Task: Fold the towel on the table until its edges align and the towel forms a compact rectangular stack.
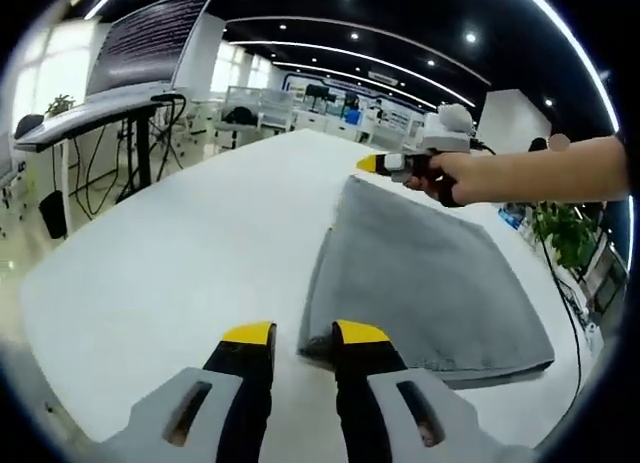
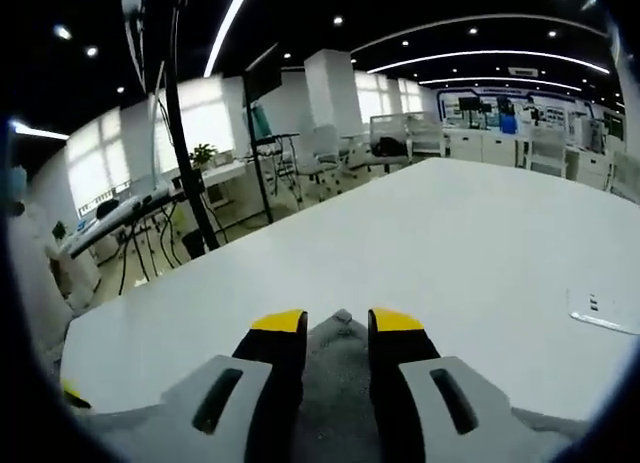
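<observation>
the big white table [image 1: 180,253] takes up most of the room in front of me, and the grey towel [image 1: 420,283] lies flat on it, toward the person's right half of the surface. it looks already folded at least once: the near edge shows stacked layers and the shape is a rough four-sided slab, though the far side narrows toward one corner, so i'd judge the edges are not yet squared up. a further fold and some tidying seem left before it counts as a compact stack.

the left gripper [image 1: 303,335] sits at the towel's near corner, jaws a little apart with the cloth's corner between them, not visibly pinched. the right gripper [image 1: 372,164] is held out by a hand [image 1: 445,175] at the towel's far corner; in its own view [image 2: 337,323] the jaws stand apart with the grey corner peeking between the yellow tips, and i cannot tell whether they actually grip it.

around it: a standing desk with a slanted screen [image 1: 150,38] off the left side, cables hanging below, a potted plant [image 1: 565,233] to the right, rows of office desks behind. a small white flat object [image 2: 603,310] lies on the table well apart from the towel. nothing blocks the fold.
</observation>
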The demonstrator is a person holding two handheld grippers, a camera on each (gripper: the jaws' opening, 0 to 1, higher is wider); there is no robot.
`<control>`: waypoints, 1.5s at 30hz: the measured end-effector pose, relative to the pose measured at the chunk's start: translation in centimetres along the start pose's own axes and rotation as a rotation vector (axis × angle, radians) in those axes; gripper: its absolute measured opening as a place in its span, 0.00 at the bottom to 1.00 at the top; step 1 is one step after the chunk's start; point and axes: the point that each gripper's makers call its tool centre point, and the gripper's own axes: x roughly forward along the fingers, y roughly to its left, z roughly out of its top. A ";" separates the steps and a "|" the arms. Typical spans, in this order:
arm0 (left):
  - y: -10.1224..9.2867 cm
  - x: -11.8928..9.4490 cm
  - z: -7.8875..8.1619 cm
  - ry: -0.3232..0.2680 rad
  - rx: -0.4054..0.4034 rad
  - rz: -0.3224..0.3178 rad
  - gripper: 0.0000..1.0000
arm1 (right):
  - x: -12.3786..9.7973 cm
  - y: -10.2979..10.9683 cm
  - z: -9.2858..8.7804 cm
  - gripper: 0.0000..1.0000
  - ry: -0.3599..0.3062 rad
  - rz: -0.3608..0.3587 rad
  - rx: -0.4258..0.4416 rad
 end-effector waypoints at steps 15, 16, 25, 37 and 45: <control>-1.2 -0.1 0.0 0.057 0.099 -0.063 0.23 | -6.0 -5.6 -2.2 0.25 0.054 -0.082 -0.033; -1.0 -0.1 -0.1 0.066 0.101 -0.056 0.22 | -6.4 -6.0 -2.3 0.25 0.054 -0.089 -0.031; -0.9 0.1 -0.2 0.073 0.098 -0.038 0.20 | -10.6 -10.2 -3.6 0.24 0.070 -0.176 0.006; -1.0 0.3 -0.3 0.088 0.131 -0.043 0.18 | -16.3 -15.4 -5.6 0.23 0.109 -0.266 0.029; -1.3 0.3 -0.4 0.088 0.145 -0.038 0.17 | -19.8 -18.3 -8.1 0.20 0.141 -0.347 0.081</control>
